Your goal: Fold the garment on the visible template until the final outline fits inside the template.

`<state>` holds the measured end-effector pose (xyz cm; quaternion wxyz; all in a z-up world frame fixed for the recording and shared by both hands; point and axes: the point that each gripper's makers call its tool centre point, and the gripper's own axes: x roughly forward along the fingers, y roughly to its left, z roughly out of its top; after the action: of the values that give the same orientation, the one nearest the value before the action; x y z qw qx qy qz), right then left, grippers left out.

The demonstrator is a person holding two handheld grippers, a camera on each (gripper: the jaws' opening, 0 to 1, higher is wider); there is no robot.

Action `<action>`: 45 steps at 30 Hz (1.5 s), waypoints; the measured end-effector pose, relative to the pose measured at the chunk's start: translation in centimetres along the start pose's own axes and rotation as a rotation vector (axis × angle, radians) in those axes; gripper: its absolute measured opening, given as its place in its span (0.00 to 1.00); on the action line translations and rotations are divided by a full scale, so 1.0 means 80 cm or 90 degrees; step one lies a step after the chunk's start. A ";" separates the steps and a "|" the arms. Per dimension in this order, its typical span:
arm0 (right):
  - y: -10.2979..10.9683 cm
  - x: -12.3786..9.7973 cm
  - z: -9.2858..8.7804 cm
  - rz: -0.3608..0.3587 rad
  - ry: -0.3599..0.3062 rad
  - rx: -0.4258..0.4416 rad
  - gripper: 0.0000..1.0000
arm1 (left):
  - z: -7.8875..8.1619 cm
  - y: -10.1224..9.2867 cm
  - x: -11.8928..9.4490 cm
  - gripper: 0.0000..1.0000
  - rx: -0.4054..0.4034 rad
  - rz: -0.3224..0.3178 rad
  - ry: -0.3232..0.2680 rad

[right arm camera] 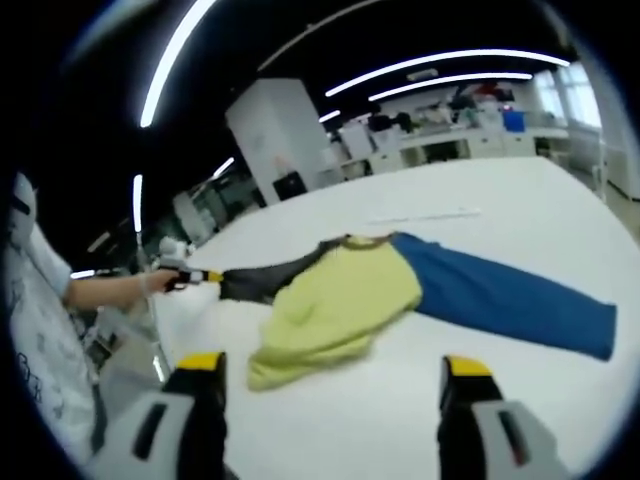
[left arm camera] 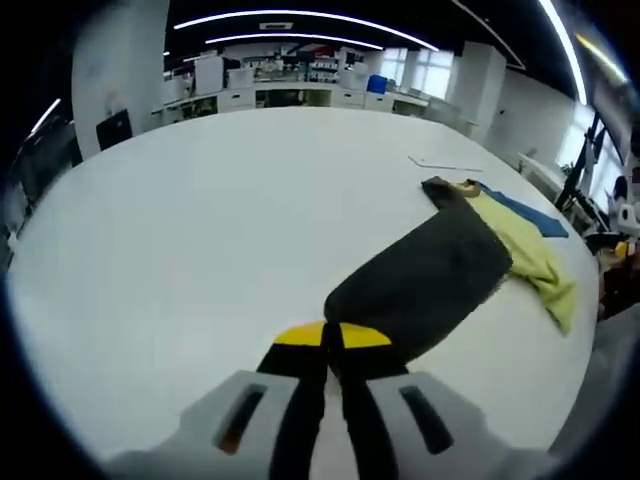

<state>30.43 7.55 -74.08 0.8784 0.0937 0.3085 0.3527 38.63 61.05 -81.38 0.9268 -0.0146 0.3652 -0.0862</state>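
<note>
On the white table (left arm camera: 200,250), the left gripper (left arm camera: 331,345) was clamped on the garment's grey sleeve (left arm camera: 430,280), pulling it out. The right gripper (right arm camera: 330,385) hung wide open, empty, nearest the yellow body (right arm camera: 335,300); the blue sleeve (right arm camera: 500,295) stretched opposite, marking the garment's long axis.

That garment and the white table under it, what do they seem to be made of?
The garment looks like soft, matte knit cloth in yellow, blue and dark grey panels: it drapes, wrinkles and bunches where the left gripper pulls its dark sleeve. The table seems a hard, smooth laminate or painted board, with an even, faintly glossy white face; the exact material is unclear.
</note>
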 end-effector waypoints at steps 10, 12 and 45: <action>-0.008 0.004 -0.010 -0.005 0.017 0.011 0.88 | -0.019 0.056 -0.008 0.00 -0.003 0.082 0.045; -0.009 0.005 -0.011 -0.006 0.019 0.010 0.88 | -0.023 0.073 -0.007 0.00 -0.008 0.097 0.053; -0.009 0.002 -0.022 -0.013 0.026 0.020 0.88 | -0.016 0.105 0.002 0.60 0.016 0.142 0.017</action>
<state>29.85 7.07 -75.79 0.8739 0.0975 0.3328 0.3407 39.13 69.36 -83.22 0.9257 0.0390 0.3759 0.0130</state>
